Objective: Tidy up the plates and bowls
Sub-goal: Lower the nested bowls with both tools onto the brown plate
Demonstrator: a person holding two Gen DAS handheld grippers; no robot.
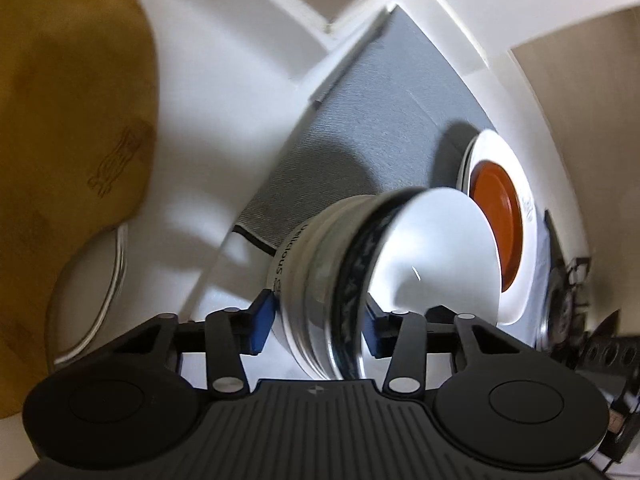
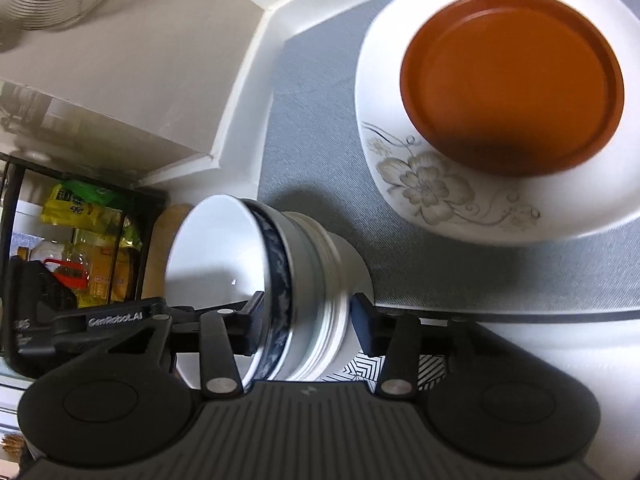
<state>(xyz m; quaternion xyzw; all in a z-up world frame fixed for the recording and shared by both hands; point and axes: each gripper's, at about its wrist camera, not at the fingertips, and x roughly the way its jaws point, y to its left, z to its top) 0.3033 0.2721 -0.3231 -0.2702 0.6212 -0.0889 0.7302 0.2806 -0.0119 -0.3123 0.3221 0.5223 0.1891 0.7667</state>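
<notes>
Between both grippers: stack of nested bowls [image 1: 360, 276], tipped sideways. Left gripper [image 1: 320, 324] and right gripper [image 2: 304, 322] each straddle its rim; pad contact unclear. Behind it, orange plate [image 2: 512, 80] on floral plate [image 2: 420, 184], grey mat [image 2: 320, 140].

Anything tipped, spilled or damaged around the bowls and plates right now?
The nested stack of white bowls with a dark patterned rim lies tipped on its side over the grey mat, both grippers straddling it. The orange plastic dish sits level in the floral white plate. No spills or chips visible.
</notes>
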